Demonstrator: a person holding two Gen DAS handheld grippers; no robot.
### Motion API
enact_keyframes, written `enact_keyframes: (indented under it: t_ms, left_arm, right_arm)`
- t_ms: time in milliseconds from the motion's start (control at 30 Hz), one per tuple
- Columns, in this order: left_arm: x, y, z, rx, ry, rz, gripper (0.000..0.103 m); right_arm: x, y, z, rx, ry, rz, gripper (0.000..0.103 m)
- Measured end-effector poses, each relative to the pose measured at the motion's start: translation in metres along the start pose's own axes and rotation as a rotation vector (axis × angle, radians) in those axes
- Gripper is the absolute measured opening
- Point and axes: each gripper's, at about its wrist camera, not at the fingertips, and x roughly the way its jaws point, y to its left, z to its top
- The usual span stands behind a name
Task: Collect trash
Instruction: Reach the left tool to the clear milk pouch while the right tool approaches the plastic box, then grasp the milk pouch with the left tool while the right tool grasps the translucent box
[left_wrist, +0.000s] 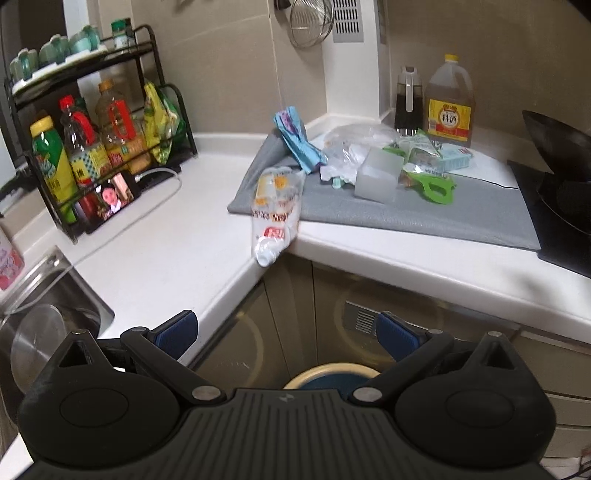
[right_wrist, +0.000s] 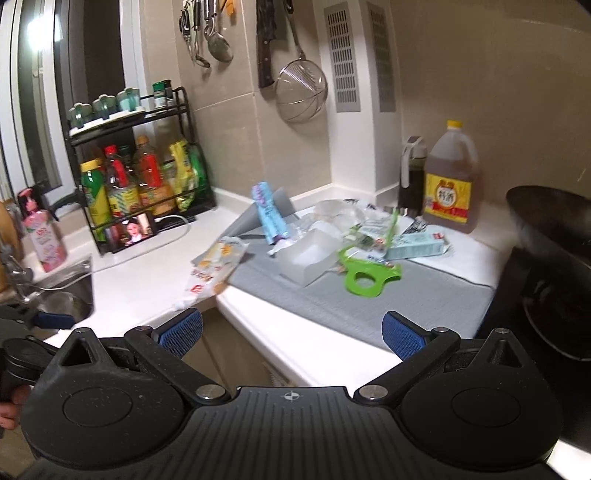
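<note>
Just starting: left gripper (left_wrist: 286, 334) and right gripper (right_wrist: 291, 334) hovering, jaws wide and empty; snack bag (left_wrist: 275, 210), wrappers (left_wrist: 354, 146) lying uncollected on desk (left_wrist: 177, 251).

A: Desk (right_wrist: 155, 295): white. Mat (right_wrist: 406, 295): grey, finely ribbed. Peeler (right_wrist: 365, 277): bright green.

B: Wrapper (right_wrist: 212, 271): white, with orange and red print. Jug (right_wrist: 451, 177): amber, with yellow cap and yellow-red label. Gripper pads (right_wrist: 402, 338): blue, dotted.
</note>
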Motion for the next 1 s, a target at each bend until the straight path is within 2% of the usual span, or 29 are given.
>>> enact_keyframes:
  t_ms: [167, 267, 333, 467, 500, 533, 600, 633, 667, 767, 1000]
  left_arm:
    - [0.02, 0.002, -0.003, 0.016, 0.089, -0.033, 0.103]
    - [0.03, 0.005, -0.007, 0.013, 0.122, -0.027, 0.103]
    - [0.035, 0.009, -0.005, 0.009, 0.117, -0.03, 0.103]
    - [0.045, 0.017, 0.008, -0.015, 0.096, -0.01, 0.103]
    - [0.048, 0.019, 0.012, -0.02, 0.089, -0.006, 0.103]
    - [0.051, 0.021, 0.015, -0.025, 0.082, 0.005, 0.103]
    - [0.06, 0.024, 0.021, -0.037, 0.075, 0.021, 0.103]
    - [0.066, 0.027, 0.024, -0.044, 0.075, 0.02, 0.103]
    - [0.072, 0.029, 0.026, -0.056, 0.075, 0.019, 0.103]
    - [0.093, 0.037, 0.035, -0.093, 0.062, 0.018, 0.103]
    - [0.148, 0.031, 0.064, -0.091, 0.08, -0.014, 0.103]
  right_arm:
    - [0.018, 0.001, -0.007, 0.004, 0.017, -0.051, 0.103]
    - [0.027, 0.005, -0.012, -0.023, 0.012, -0.063, 0.103]
    - [0.023, 0.008, -0.007, -0.05, -0.072, -0.081, 0.103]
    - [0.01, 0.008, 0.004, -0.107, -0.353, -0.123, 0.103]
    - [0.018, 0.003, 0.003, -0.087, -0.369, -0.138, 0.103]
    - [0.033, -0.003, 0.002, -0.045, -0.308, -0.147, 0.103]
    - [0.071, -0.022, -0.001, 0.062, -0.061, -0.106, 0.103]
    - [0.085, -0.031, -0.006, 0.112, 0.005, -0.082, 0.103]
    - [0.093, -0.038, -0.012, 0.16, 0.018, -0.08, 0.103]
    - [0.105, -0.048, -0.02, 0.241, -0.018, -0.101, 0.103]
    - [0.158, -0.022, -0.009, 0.198, 0.002, -0.039, 0.103]
